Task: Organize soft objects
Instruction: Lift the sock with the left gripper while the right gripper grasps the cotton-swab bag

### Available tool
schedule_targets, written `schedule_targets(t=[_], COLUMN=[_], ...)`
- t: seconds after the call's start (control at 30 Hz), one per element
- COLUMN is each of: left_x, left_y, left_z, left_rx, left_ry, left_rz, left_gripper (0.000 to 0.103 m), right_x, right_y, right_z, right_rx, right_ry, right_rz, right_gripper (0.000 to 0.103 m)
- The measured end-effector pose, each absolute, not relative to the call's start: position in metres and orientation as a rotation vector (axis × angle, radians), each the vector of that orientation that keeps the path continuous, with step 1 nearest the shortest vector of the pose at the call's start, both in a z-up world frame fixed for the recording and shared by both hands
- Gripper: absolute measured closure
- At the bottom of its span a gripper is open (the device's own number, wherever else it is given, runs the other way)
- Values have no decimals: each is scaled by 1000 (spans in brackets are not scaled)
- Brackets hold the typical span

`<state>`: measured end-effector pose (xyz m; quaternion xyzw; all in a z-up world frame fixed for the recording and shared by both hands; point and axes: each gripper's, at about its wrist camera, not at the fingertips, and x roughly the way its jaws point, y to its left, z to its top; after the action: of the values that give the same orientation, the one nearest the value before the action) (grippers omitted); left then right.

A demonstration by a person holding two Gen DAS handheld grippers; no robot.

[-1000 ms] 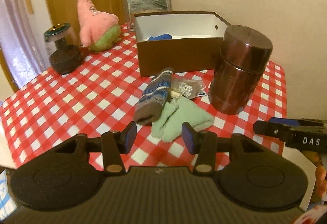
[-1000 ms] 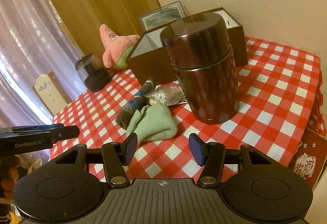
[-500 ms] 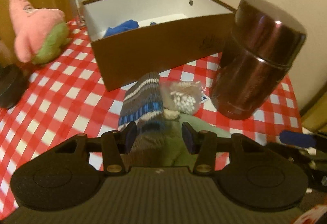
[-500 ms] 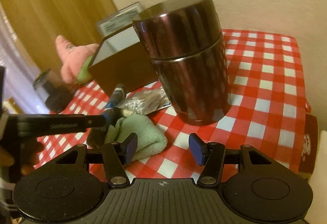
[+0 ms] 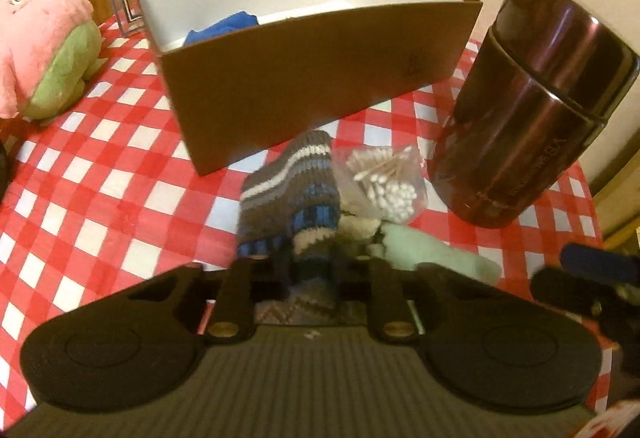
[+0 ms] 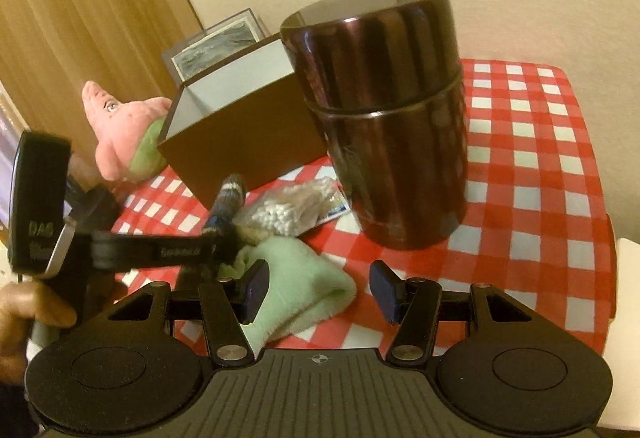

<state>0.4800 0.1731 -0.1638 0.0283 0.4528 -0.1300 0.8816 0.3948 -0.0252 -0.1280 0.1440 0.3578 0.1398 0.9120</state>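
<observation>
Left wrist view: the left hand-held gripper (image 5: pixel 310 270) has its fingers drawn in narrow and clamped on the near end of a striped knit sock (image 5: pixel 294 194), grey and brown with white and blue bands. The sock stretches away toward the brown box (image 5: pixel 320 78), which holds a blue cloth (image 5: pixel 224 28). Just right of the sock lie a bag of cotton swabs (image 5: pixel 384 182) and a pale green sock (image 5: pixel 432 248) on the checked desk (image 5: pixel 100 158). A dark metal flask (image 5: pixel 528 106) stands upright to the right, a pink plush star (image 5: pixel 44 54) to the left.

From the right wrist, the right hand-held gripper (image 6: pixel 318 292) hangs wide open, its left finger over the green sock's edge.
</observation>
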Motion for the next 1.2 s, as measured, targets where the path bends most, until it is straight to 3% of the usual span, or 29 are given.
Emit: schedule_targets(t=[0.4,0.87,0.9,0.93,1.03,1.2], left_x=[468,479,478,478,474,467], left_y=[245,278,278,277,278,280], left_z=[-132,-144,-144,-145,-145,-137], left_rx=[4,-12,-13,-13,-15,-9], left_ry=[839,858,860,861,862,838], left_rz=[-174,-137,-142,-145,-155,-181], left_gripper=[92,92,92,92,92,92], right_x=[441,490,491,490,487,471], right_y=[9,24,26,28,33,36], right_z=[-140,-178,-179,-180,-182,-172], right_rx=[322,523,511,495,441,379], right_ry=[722,729,730,736,732,667], right_rz=[276,156,157,153,147,155], right_gripper=[47,48,49,60,73,79])
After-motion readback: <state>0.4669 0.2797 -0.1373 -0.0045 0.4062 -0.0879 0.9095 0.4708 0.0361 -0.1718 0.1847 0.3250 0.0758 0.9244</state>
